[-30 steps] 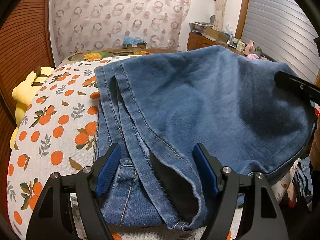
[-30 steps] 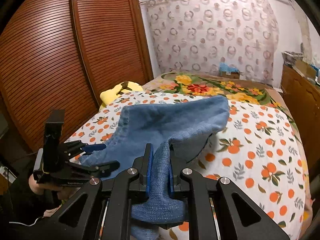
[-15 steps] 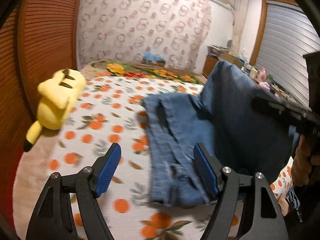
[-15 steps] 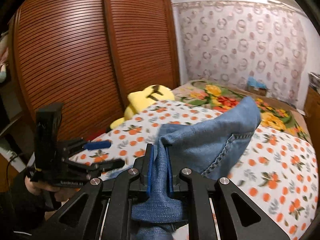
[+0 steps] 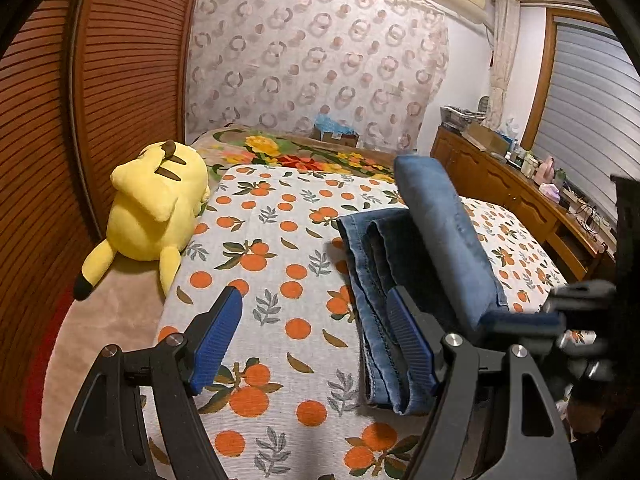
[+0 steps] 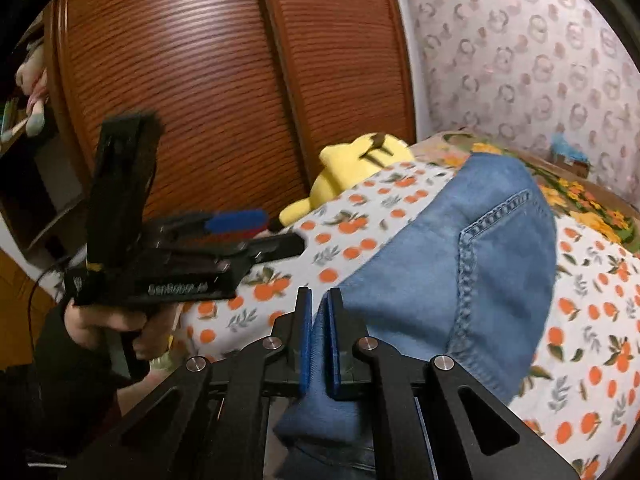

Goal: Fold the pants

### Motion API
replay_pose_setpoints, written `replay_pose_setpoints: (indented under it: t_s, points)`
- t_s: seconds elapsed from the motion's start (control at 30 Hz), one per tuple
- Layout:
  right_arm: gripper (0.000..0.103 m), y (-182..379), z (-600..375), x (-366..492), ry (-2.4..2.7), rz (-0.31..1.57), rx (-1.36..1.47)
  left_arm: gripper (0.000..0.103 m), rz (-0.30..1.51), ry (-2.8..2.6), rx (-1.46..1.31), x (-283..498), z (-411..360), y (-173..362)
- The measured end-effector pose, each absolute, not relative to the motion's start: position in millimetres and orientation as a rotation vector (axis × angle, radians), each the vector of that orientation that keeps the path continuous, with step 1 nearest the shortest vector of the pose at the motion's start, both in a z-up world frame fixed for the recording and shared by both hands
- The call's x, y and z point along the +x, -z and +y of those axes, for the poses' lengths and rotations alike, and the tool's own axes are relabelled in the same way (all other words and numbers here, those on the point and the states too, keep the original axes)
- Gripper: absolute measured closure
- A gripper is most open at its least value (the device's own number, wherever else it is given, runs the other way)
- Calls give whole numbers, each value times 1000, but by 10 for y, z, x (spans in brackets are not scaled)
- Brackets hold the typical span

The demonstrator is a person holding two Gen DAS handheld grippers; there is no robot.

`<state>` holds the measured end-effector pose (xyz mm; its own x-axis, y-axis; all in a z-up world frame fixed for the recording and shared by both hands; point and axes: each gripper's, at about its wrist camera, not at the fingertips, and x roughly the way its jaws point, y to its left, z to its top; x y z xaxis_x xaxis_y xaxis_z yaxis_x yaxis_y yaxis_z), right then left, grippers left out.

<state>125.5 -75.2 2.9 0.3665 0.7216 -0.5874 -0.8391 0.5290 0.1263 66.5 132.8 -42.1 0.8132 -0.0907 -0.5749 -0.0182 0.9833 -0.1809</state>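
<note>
Blue denim pants [image 5: 404, 280] lie on the orange-print bedspread [image 5: 272, 248], right of centre in the left wrist view, with one part lifted up in a fold [image 5: 440, 220]. My right gripper [image 6: 318, 316] is shut on a pinch of the pants [image 6: 460, 264] and holds that part raised above the bed; it also shows blurred in the left wrist view [image 5: 560, 312]. My left gripper [image 5: 314, 332] is open and empty, its right finger over the pants' left edge. It shows in the right wrist view [image 6: 256, 228] at the left, blurred.
A yellow plush toy [image 5: 156, 208] lies at the bed's left edge by the wooden slatted wardrobe doors [image 6: 200, 80]. A wooden dresser [image 5: 512, 196] with clutter stands on the right. A floral blanket [image 5: 296, 152] lies at the bed's far end.
My left gripper has let go and drawn back and to the left off the pants. My right gripper has lifted its pinch of denim higher and swung it leftward.
</note>
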Motion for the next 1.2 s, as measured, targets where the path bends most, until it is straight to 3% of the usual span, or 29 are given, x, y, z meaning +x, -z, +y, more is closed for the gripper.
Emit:
replay_pose_setpoints:
  t_s: [0.33,0.6,1.2]
  points:
    - [93,-238,-947,1269,-986,637,-178,27,622,47,-173,668,1263,401]
    - [70,-518,-1303,1272,-863,545,-176,27,615,92,-163,665,1063,308]
    - [49,-402,-1247,1502,-701,597,-207,27,701,186,-116,683,606,501]
